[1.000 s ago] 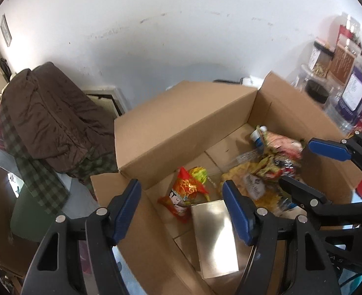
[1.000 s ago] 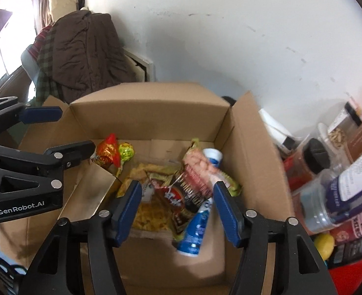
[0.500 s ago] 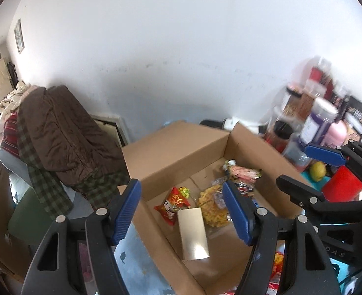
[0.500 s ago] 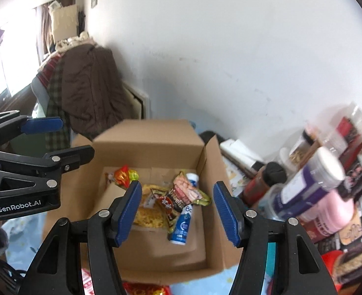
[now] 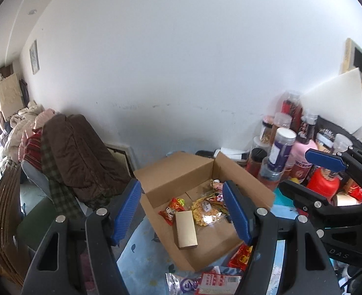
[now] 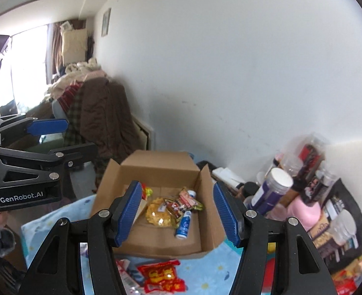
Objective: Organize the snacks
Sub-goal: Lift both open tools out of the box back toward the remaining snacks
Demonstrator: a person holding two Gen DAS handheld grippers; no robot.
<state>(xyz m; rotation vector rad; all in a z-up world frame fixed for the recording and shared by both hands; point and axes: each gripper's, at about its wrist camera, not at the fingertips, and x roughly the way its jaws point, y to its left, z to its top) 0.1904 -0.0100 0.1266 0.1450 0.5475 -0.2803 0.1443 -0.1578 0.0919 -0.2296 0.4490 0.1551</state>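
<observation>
An open cardboard box stands on a light blue cloth by the white wall. Inside lie a gold carton, a red snack packet, a yellow chip bag, dark wrappers and a blue-and-white tube. More red packets lie on the cloth in front of the box. My left gripper hangs open above and in front of the box, nothing between its fingers. My right gripper is likewise open and empty, beside the left one.
Jars and bottles crowd the right side against the wall, with a pink bottle and a white foam sheet. A chair piled with brown and plaid clothes stands left of the box.
Both grippers have pulled up and back from inside the box; the box now looks small and far below them. Their jaws kept the same spread and stayed empty.
</observation>
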